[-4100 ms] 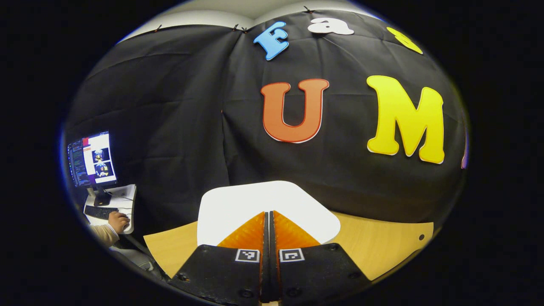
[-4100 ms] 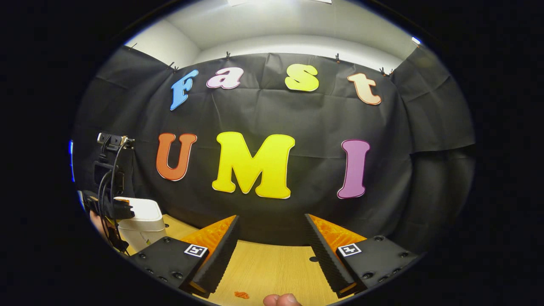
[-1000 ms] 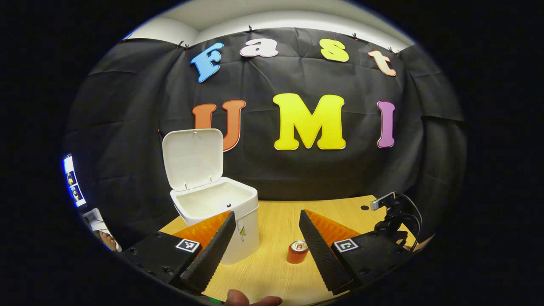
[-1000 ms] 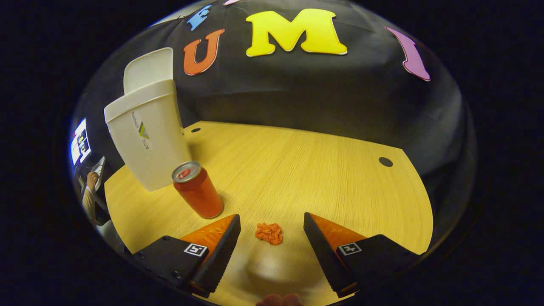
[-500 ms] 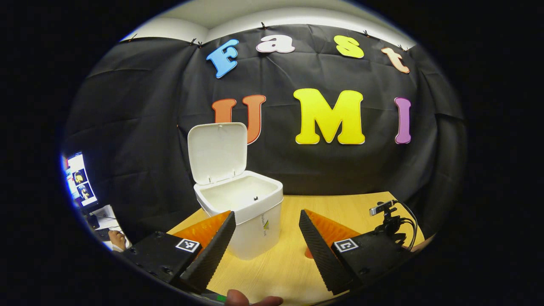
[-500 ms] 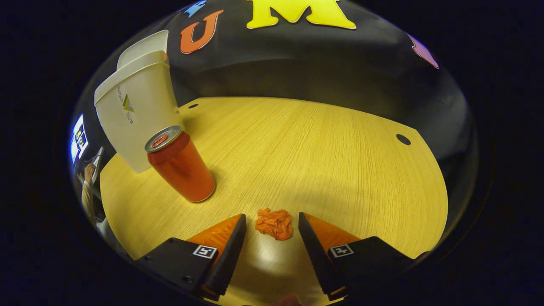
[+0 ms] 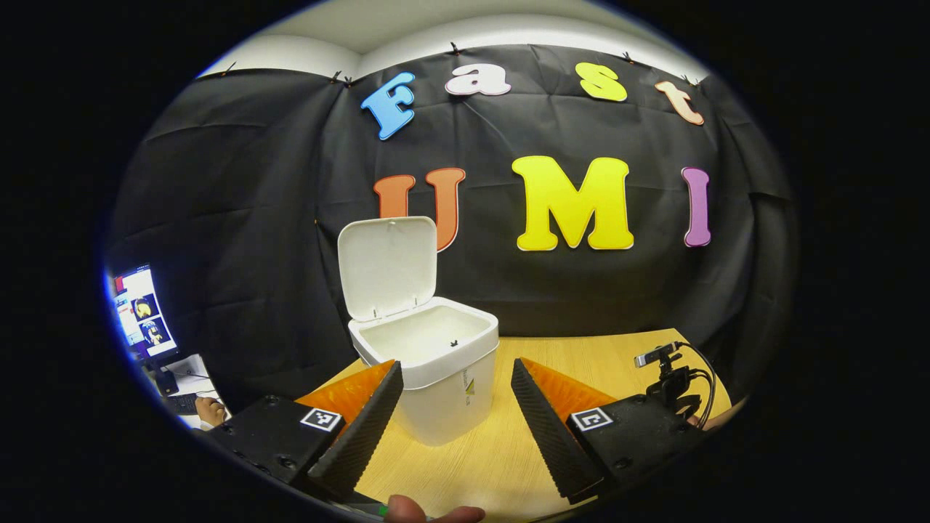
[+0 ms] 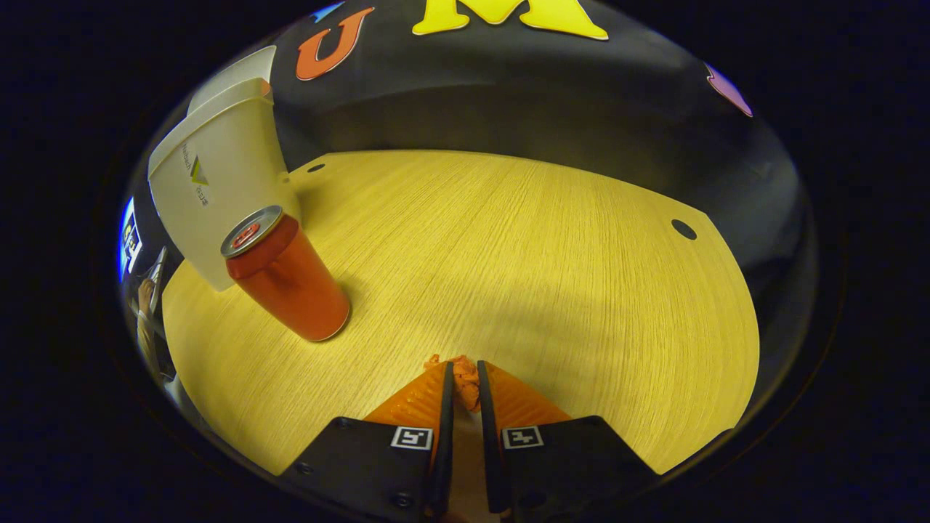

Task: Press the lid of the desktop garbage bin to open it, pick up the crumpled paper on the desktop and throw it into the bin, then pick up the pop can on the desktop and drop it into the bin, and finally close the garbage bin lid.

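Your right gripper (image 8: 465, 378) is clamped on the crumpled paper (image 8: 463, 376), low at the wooden desktop (image 8: 523, 247). From there the bin (image 8: 211, 211) lies forward and to the left, lid (image 7: 389, 265) upright, mouth open, with the pop can (image 8: 287, 280) standing just in front of it (lift clear of the can, I'd judge). Your left gripper (image 7: 454, 392) hangs with fingers spread and empty, facing the bin; black cloth backs the desk

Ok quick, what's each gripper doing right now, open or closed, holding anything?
Left gripper: open, holding nothing, facing the white plastic bin.
Right gripper: closed on the crumpled orange paper at the wooden desktop.
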Demonstrator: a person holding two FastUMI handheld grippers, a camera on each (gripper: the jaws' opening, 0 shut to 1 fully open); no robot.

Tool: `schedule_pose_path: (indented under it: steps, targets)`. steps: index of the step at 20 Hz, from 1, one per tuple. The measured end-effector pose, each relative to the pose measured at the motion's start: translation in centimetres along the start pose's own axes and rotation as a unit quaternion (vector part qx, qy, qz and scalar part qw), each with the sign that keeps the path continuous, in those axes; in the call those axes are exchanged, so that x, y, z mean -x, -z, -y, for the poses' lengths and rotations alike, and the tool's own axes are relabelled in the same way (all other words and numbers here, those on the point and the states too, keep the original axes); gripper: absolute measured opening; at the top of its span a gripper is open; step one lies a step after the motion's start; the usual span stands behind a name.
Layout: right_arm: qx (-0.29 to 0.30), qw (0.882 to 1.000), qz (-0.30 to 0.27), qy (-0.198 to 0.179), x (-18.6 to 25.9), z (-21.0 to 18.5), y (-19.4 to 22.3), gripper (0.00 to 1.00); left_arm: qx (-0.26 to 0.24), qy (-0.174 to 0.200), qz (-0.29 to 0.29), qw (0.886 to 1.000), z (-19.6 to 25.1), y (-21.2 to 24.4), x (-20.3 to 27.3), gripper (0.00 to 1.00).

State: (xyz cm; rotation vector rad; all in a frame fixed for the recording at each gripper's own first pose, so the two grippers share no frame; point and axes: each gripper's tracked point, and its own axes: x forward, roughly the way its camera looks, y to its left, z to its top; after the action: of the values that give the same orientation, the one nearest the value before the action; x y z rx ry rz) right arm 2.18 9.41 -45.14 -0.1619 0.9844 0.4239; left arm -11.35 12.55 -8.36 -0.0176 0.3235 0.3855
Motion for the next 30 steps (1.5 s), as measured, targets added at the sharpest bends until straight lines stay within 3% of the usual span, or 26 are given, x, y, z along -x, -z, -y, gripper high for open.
schedule_pose_path:
  steps: [1, 4, 8, 16, 20, 22, 24, 30]
  targets:
    - [-0.005, 1.000, -0.006, -0.009, 0.6, -0.4, 0.2, 0.12, 0.000, -0.001, -0.003, 1.000, 0.0, 0.0, 0.0, 0.98]
    - [-0.005, 1.000, -0.010, -0.020, 2.0, -1.0, 0.0, 0.12, 0.005, -0.003, 0.006, 1.000, -0.4, -0.5, 0.3, 0.98]
    - [-0.006, 0.999, 0.027, -0.032, 5.6, -2.0, -3.5, 0.12, 0.014, -0.007, 0.010, 1.000, -1.3, -0.3, 0.1, 0.99]
    - [0.019, 0.984, 0.168, -0.054, 17.7, -7.5, -17.1, 0.11, 0.036, -0.005, 0.022, 0.999, -4.3, 1.4, -2.0, 0.99]
    - [0.039, 0.962, 0.249, -0.102, 22.6, -15.3, -24.9, 0.11, 0.026, 0.021, 0.002, 0.999, -4.9, 3.8, -2.2, 0.99]
    - [0.061, 0.950, 0.276, -0.135, 22.8, -20.7, -28.5, 0.11, 0.022, 0.026, -0.007, 0.999, -5.6, 4.6, -1.5, 0.99]
    - [0.078, 0.945, 0.276, -0.159, 22.0, -25.0, -30.0, 0.11, 0.039, 0.025, -0.010, 0.999, -6.6, 5.0, -0.8, 0.99]
    - [0.127, 0.949, 0.222, -0.183, 15.2, -33.4, -30.5, 0.11, 0.042, -0.019, -0.016, 0.999, -11.0, 6.2, 0.4, 0.99]
